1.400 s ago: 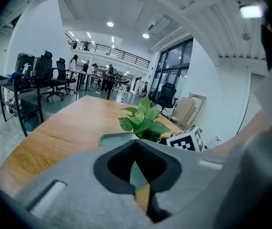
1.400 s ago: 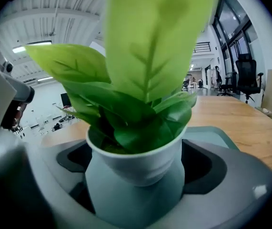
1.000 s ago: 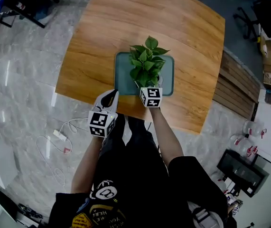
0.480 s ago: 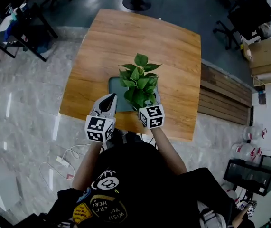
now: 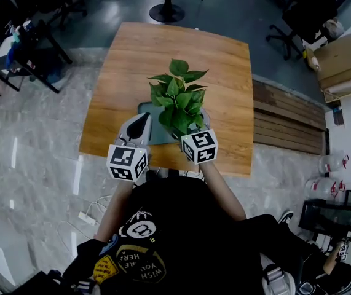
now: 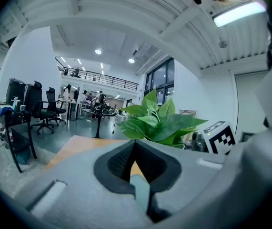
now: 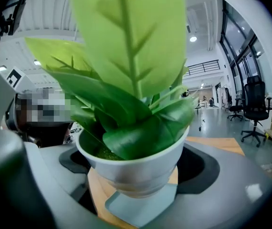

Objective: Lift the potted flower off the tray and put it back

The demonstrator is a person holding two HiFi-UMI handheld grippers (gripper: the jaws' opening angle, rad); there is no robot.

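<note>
Above the tray (image 7: 138, 208), lifted potted flower (image 5: 176, 100) higher than before with right gripper (image 5: 191, 123) clamped on its white pot (image 7: 133, 163), leaves green; left gripper (image 5: 140, 125) closed, empty.

The table (image 5: 224, 60) is wood with lines in it and a soft shine. The tray (image 7: 140, 206) looks like smooth, dull plastic. The pot (image 7: 136, 168) is smooth and a bit shiny. The leaves (image 7: 131, 46) are glossy. The floor (image 5: 27, 134) at the left is shiny stone. The left gripper (image 6: 135, 146) is dull plastic with ribbed pads (image 6: 119, 162).
</note>
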